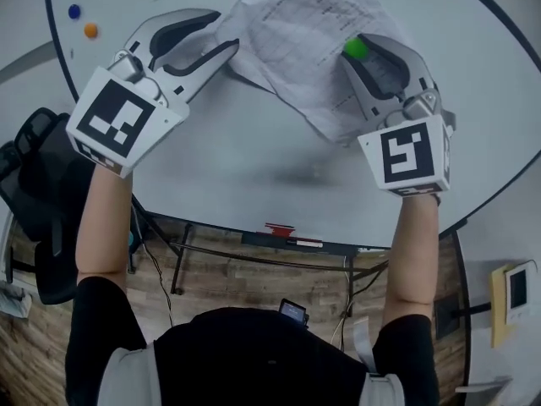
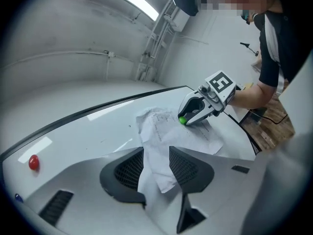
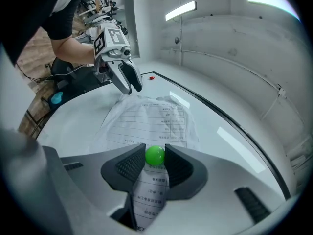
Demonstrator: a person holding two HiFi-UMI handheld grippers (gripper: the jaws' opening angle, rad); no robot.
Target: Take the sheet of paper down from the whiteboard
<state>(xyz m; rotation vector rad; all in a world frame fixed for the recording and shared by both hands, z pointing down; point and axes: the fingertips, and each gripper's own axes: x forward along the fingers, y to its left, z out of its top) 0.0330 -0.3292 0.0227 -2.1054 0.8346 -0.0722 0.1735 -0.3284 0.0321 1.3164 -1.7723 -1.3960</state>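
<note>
Here the left tongs [image 2: 156, 152] gape around a crumpled corner of the paper [image 2: 164, 129], not pressing it. The right tongs [image 3: 155, 153] pinch the green magnet [image 3: 155, 155].

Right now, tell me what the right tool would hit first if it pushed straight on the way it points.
The green magnet: it already sits between the right tool's tips, seemingly touching both, pinning the sheet of paper to the whiteboard.
</note>
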